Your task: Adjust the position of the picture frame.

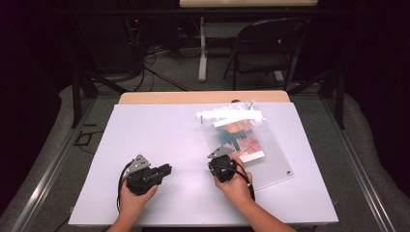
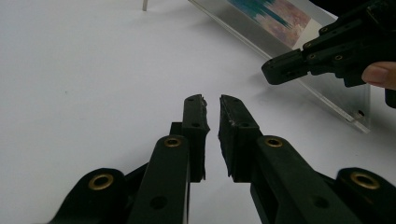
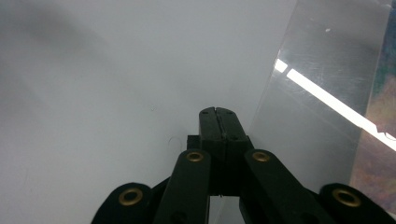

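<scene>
A clear acrylic panel (image 1: 273, 166) lies on the white table (image 1: 159, 130) right of centre, with a colourful picture (image 1: 241, 137) under it and a crinkled plastic bag (image 1: 232, 116) at its far end. My right gripper (image 1: 221, 155) sits at the panel's near left edge, jaws shut with nothing seen between them. In the right gripper view the tips (image 3: 217, 111) rest just left of the panel (image 3: 317, 116). My left gripper (image 1: 168, 169) rests on the table to the left and points right. Its jaws (image 2: 212, 100) stand a narrow gap apart, empty, facing the right gripper (image 2: 285, 70) and the panel (image 2: 345, 100).
A small metal post (image 2: 144, 4) stands on the table beyond the left gripper. Two more posts (image 1: 250, 102) stand at the table's far edge. Behind the table are a folding chair (image 1: 266, 48) and cables on the floor. Bare white surface spreads left of the panel.
</scene>
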